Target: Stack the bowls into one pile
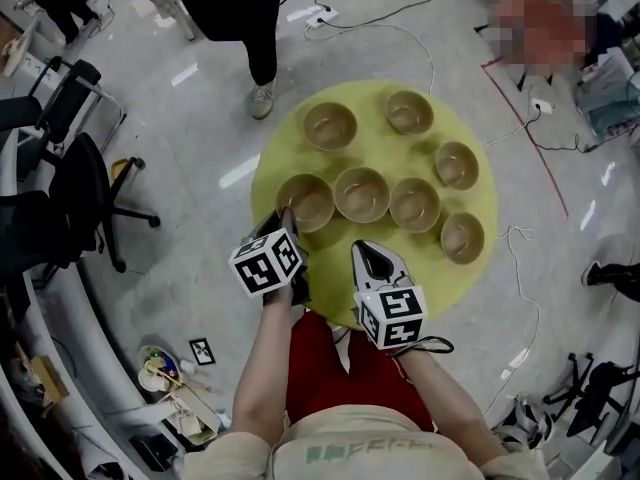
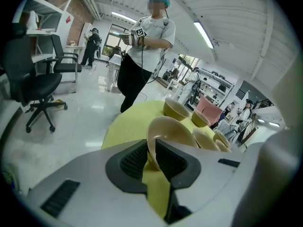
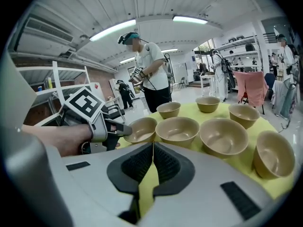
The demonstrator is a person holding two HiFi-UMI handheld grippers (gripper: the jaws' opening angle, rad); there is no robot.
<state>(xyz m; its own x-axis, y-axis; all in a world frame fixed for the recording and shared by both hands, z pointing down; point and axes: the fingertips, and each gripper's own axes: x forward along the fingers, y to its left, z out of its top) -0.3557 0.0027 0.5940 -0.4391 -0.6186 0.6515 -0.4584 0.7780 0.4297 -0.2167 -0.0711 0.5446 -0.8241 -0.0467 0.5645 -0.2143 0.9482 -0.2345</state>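
The nearest bowl point(image 2: 173, 129), probably light, stiff, smooth plastic, is pinched at its rim by the left gripper point(image 2: 152, 154); the right gripper point(image 3: 152, 162) is seen closed, empty.

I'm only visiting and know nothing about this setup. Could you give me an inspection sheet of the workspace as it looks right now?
Surface: round yellow-green table, bare between the bowls.
Job's things: seven tan bowls, all separate, none stacked.
Clutter: nothing seen on the table; odds and ends on the floor.
Grippers: left tool shut on the rim of the nearest-left bowl; right tool shut and empty, at the table's near edge.
Cables: white cable looping on the floor beyond the table.
Surroundings: office chair to the left; standing person beyond the table.
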